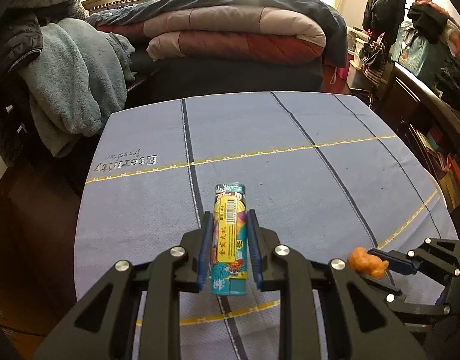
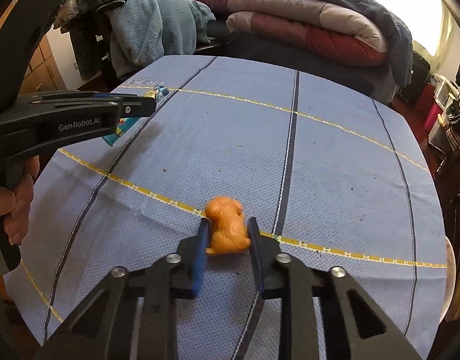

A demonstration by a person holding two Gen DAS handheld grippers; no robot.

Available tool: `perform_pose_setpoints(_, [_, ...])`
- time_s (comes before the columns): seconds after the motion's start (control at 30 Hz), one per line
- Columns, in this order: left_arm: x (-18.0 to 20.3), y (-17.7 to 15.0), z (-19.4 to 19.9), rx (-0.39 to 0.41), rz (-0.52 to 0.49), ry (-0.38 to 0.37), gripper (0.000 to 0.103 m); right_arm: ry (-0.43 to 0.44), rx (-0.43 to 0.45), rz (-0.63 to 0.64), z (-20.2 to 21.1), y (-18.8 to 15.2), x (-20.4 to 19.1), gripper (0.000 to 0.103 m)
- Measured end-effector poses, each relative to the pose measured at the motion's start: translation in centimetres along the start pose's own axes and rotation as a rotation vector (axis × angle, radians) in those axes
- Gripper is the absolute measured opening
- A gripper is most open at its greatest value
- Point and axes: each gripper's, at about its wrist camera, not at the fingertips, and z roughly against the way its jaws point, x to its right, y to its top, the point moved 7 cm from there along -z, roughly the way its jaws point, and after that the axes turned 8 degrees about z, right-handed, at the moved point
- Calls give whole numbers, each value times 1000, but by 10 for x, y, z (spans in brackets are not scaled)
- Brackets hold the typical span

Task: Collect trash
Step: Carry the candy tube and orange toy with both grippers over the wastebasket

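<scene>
Left wrist view, left to right: blue towel (image 1: 71,78) draped over furniture far left; folded quilts (image 1: 236,36) stacked at the far side; blue striped tablecloth (image 1: 290,150) over the table. Left gripper (image 1: 229,219) clamped on a teal packet (image 1: 229,210), slim and oblong, with a yellow label, barcode and printed characters; both blue pads pressed to its long sides, packet raised above the cloth. Near right: right gripper (image 1: 377,259) closed on a small orange lump (image 1: 366,261).

Right wrist view: left gripper (image 2: 149,105) at left with packet (image 2: 159,91) protruding, hand (image 2: 16,207) on its handle. Centre near: right gripper (image 2: 227,225) pinching the orange lump (image 2: 227,225), knobbly and figurine-like, at the yellow stripe. Dark crumbs (image 2: 239,144) scattered on the cloth.
</scene>
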Motion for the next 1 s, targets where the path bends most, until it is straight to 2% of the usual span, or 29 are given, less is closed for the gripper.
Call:
perform_pose_setpoints(0.2, [17,3,12,19,-27,-15,23,7,17,-33,9,-5,10,25])
perform_pose_setpoints(0.43, [56,15,39,75,-71,-56,23,-4,58,-85,36,-13,35,25])
perform_pose_setpoints(0.7, [129,25,65,126,-146,-136,23,-57,120,-157,77,-32,80,25])
perform_pose_setpoints(1.0, [228,28,83,161,-249,-241,24,-129,167,-276,116,-66,147,26])
